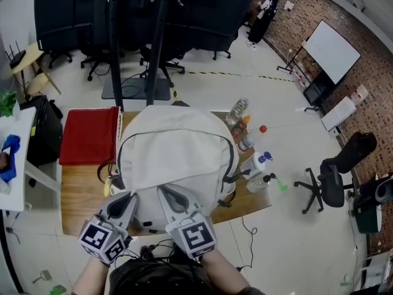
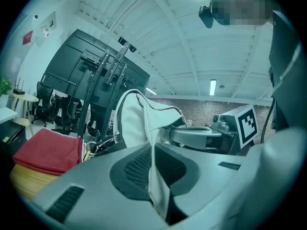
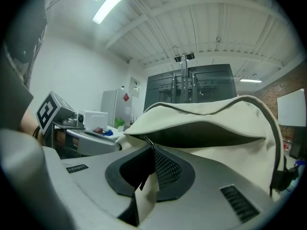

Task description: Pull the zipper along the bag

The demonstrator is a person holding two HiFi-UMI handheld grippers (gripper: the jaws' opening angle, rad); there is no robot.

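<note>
A cream backpack lies on the wooden table, and both grippers sit at its near edge. My left gripper is shut on a fold of the bag's fabric, which runs up between its pads. In the left gripper view the bag rises just beyond the left gripper. My right gripper is shut on the cream zipper pull tab. The slider sits just ahead of the right gripper. Beyond it, the bag's mouth gapes open along the dark zipper line.
A red folded cloth lies on the table left of the bag. Several bottles and a spray bottle stand at its right. A black stand is behind the table, and an office chair is at the right.
</note>
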